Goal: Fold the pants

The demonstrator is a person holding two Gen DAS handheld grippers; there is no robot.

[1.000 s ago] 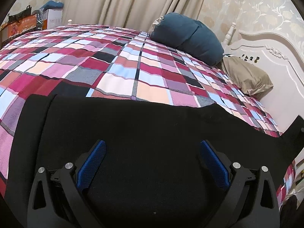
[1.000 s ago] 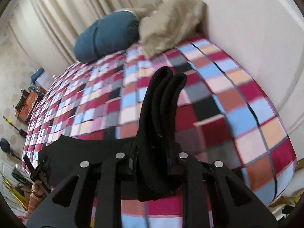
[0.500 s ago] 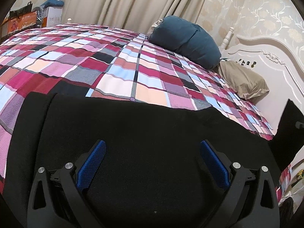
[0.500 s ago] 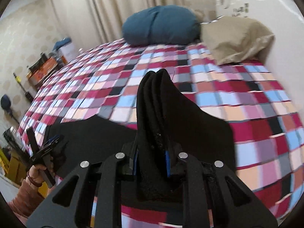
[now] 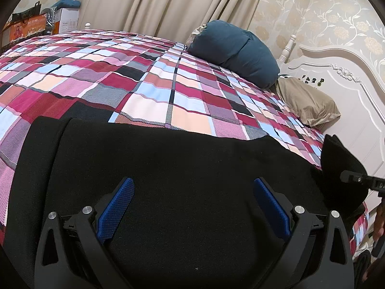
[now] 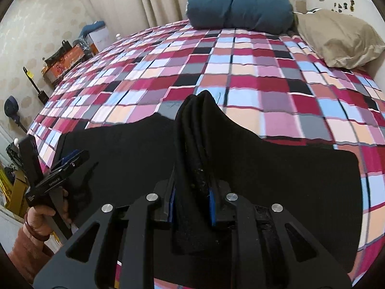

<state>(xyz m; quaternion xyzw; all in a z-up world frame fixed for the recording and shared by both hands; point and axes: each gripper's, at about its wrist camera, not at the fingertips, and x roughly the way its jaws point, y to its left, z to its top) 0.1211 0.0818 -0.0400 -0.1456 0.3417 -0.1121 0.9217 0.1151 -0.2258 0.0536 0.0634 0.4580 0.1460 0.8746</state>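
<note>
Boxes (image 5: 43, 22) stand at the left by the curtain (image 5: 168, 4); the bed (image 5: 156, 77) under its checked cover carries a blue pillow (image 5: 235, 48) and a tan pillow (image 5: 308, 101). Black pants (image 5: 168, 168) lie across the bed's near edge. The left gripper (image 5: 193, 204) hovers over them with fingers spread wide and empty, while the right gripper (image 6: 191, 207) tilts downward, fingers clamped on a bunched fold of the pants.

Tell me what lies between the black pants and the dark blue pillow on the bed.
Only bare checked bedspread lies between the black pants and the dark blue pillow; nothing rests on that stretch. Both wrist views show it.
</note>
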